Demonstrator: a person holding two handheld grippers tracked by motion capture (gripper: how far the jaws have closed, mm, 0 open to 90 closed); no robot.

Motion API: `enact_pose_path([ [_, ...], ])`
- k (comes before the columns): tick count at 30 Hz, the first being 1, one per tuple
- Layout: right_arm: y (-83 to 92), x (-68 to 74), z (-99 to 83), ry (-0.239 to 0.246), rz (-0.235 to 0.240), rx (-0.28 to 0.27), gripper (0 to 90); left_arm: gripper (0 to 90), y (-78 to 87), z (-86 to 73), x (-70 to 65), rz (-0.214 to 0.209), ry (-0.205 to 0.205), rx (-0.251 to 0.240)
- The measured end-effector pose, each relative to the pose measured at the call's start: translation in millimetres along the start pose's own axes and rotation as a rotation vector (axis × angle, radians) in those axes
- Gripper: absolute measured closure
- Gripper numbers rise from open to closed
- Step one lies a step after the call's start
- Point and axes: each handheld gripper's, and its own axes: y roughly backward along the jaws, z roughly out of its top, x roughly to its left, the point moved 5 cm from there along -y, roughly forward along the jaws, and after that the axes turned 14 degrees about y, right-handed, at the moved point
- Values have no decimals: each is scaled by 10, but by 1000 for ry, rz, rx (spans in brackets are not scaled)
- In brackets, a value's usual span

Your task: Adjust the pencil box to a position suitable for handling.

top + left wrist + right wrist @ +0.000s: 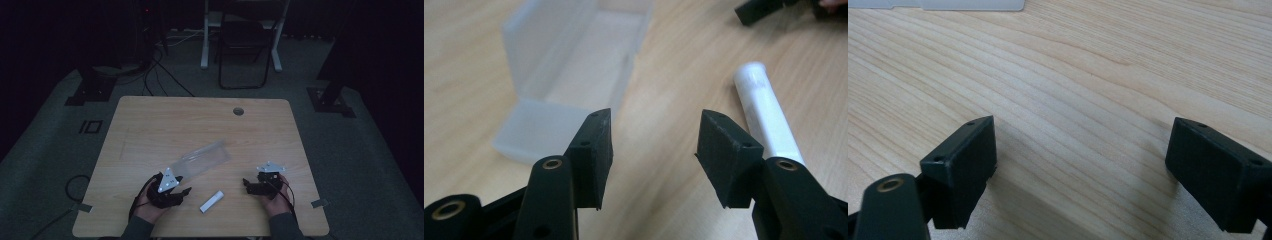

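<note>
From the high view, a clear plastic box (202, 159) lies on its side on the wooden table (150, 125), a white tube (211, 201) nearby between the left gripper (184, 192) and right gripper (246, 184). In the left gripper view, jaws gape on nothing; the box looks hollow. In the right gripper view, jaws spread wide over bare wood.

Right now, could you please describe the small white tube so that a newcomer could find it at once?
On the wooden table, look at the near edge between the two hand-held grippers. The white tube lies flat there, just nearer than the clear plastic box. It is the solid white, round piece.
</note>
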Motion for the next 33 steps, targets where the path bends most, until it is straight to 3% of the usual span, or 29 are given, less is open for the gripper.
enact_pose_path([
  [6,0,0,0,0,0,0,127,496,33,192,78,12,-9,-31],
  [14,0,0,0,0,0,0,127,545,-1,358,263,39,21,-45],
  [21,0,0,0,0,0,0,127,568,-86,494,392,93,11,-52],
  [27,1,0,0,0,0,1,127,565,-240,603,519,123,-5,-17],
  [33,1,0,0,-1,0,1,127,603,-449,563,556,137,-29,39],
])
